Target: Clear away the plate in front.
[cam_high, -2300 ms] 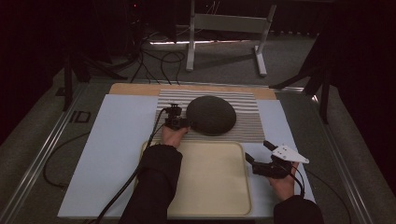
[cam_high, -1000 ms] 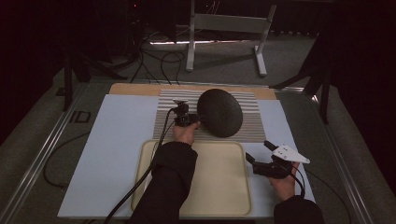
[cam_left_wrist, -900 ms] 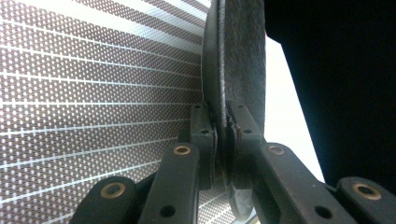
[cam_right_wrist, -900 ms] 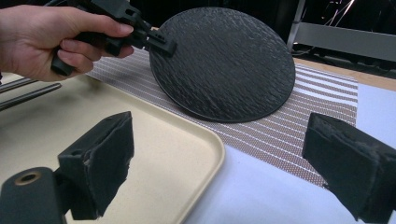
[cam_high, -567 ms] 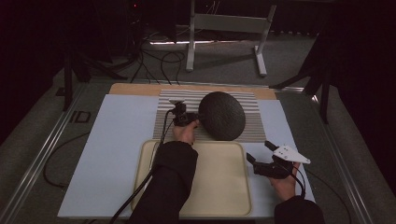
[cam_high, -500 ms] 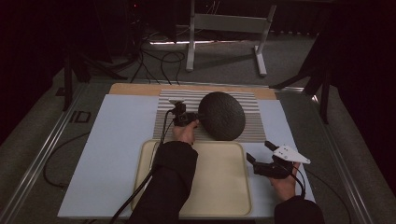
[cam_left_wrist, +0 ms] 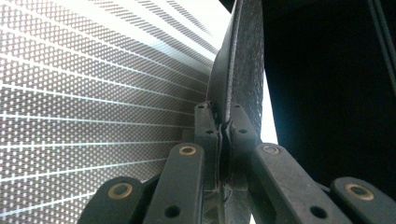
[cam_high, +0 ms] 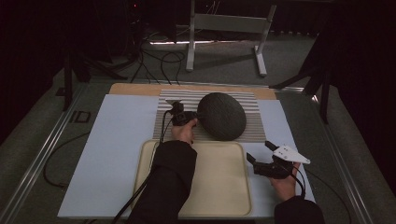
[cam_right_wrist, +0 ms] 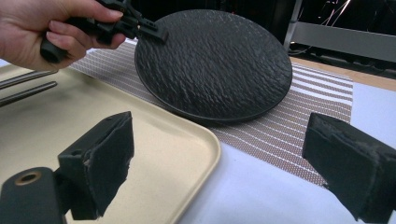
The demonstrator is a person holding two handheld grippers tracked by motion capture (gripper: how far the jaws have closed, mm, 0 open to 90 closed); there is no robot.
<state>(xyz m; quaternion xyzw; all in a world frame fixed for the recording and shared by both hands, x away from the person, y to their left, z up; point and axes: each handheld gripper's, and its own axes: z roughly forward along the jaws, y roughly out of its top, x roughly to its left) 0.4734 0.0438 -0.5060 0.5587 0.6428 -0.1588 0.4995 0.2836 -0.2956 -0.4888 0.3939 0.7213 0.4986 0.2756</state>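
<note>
A pale blue sheet (cam_high: 107, 154) covers the tabletop, with a striped mat (cam_high: 261, 119) at the frame's upper middle and a cream tray (cam_high: 219, 177) below it. Around lie grey floor, cables and a metal stand (cam_high: 224, 28) in a dark room. No writing is readable. The left gripper (cam_high: 192, 120) is clamped on the rim of the black plate (cam_high: 222, 115), tilted on the mat. The right gripper (cam_high: 254, 161) hangs with jaws apart at lower right.

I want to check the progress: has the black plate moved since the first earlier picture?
Yes. The black plate lay flat on the striped mat; now the left gripper, shut on its rim, has tilted it up, its far edge raised toward the mat's back.
</note>
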